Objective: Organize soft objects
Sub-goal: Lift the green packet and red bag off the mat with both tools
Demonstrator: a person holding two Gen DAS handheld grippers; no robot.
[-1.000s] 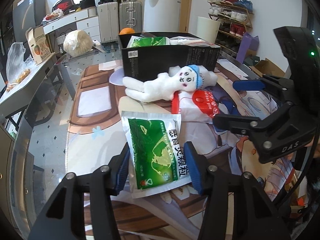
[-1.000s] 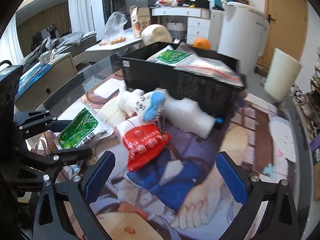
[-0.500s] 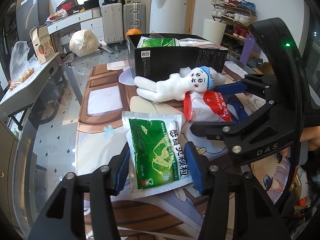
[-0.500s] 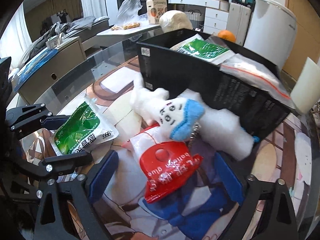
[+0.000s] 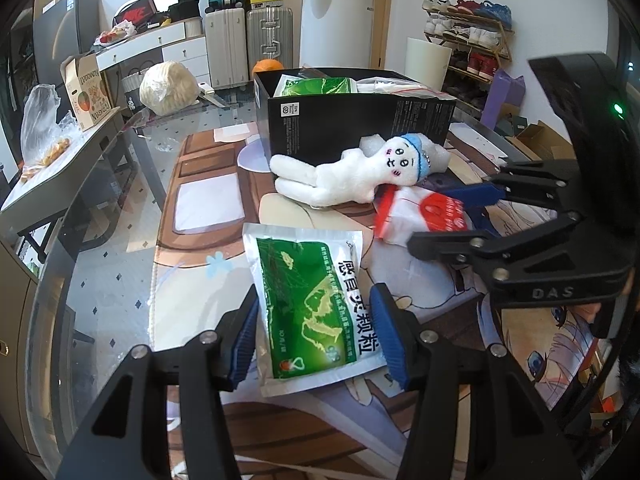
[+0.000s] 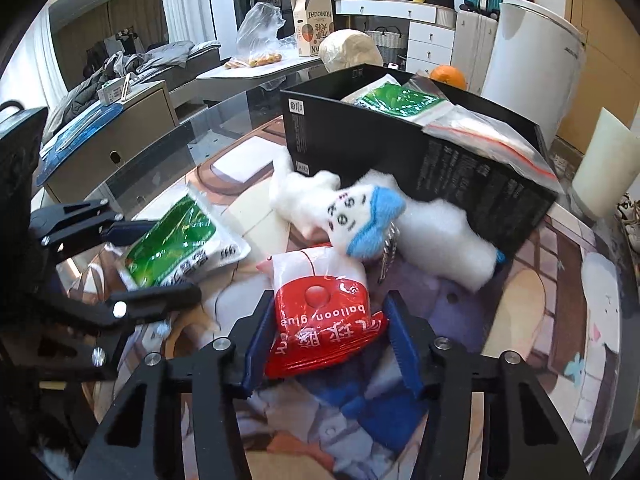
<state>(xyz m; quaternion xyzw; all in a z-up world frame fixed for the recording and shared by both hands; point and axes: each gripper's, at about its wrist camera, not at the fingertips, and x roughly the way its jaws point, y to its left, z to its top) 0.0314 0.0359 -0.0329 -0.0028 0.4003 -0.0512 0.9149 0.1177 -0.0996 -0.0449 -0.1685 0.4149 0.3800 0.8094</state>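
A green and white sachet (image 5: pixel 314 304) lies on the printed mat, between the fingers of my left gripper (image 5: pixel 314 334), whose jaws flank its near end; it also shows in the right wrist view (image 6: pixel 180 240). A red and white balloon-glue bag (image 6: pixel 324 320) lies between the fingers of my right gripper (image 6: pixel 328 336), whose jaws have closed in beside it. A white plush doll with a blue cap (image 5: pixel 352 174) lies against the black box (image 5: pixel 360 120), which holds another green sachet (image 6: pixel 396 102) and a clear zip bag (image 6: pixel 480 132).
The right gripper's body (image 5: pixel 540 248) crosses the right side of the left wrist view. An orange (image 6: pixel 448 76) sits behind the box. A side table (image 5: pixel 48 160) with a bagged snack stands left. A white bin (image 5: pixel 340 28) and suitcases stand behind.
My right gripper moved forward and down onto the red bag and its jaws narrowed around it. The left gripper stayed around the green sachet.
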